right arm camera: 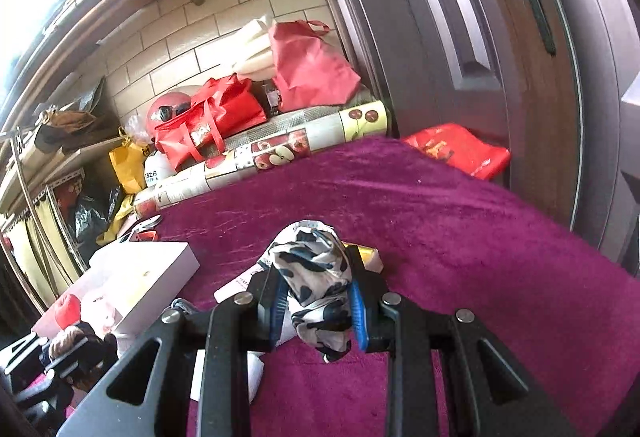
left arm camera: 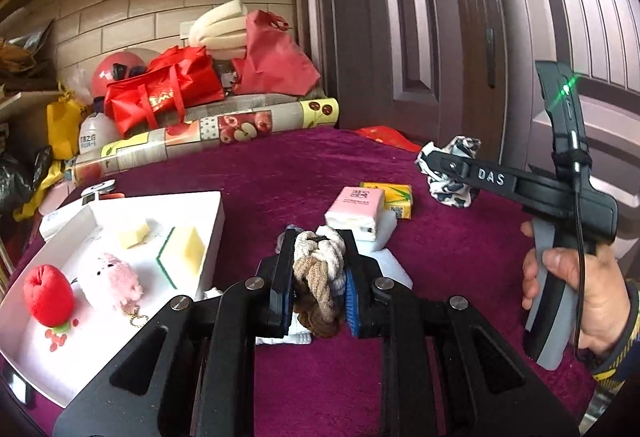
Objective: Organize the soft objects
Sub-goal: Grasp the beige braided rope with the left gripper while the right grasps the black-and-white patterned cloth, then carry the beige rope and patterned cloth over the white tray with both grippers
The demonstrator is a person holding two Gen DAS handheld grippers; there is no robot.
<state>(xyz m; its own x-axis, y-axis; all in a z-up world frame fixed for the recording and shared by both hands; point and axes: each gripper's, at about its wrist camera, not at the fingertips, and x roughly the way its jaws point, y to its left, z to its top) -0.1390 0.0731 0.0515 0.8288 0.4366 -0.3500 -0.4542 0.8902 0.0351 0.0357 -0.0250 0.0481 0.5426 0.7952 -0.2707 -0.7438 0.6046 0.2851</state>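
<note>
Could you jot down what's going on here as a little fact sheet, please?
Surface: magenta cloth
Left tool: shut on a beige and brown scrunchie
Right tool: shut on a black-and-white patterned scrunchie
White tray: holds red plush apple, pink plush pig, two sponges
Loose on cloth: pink tissue pack, yellow pack

"DAS" on right gripper (left arm camera: 430, 159)

One white tray (left arm camera: 208, 221); two plush toys (left arm camera: 116, 279); two sponges (left arm camera: 188, 249); two scrunchies (left arm camera: 318, 269); two tissue packs (left arm camera: 356, 211).
</note>
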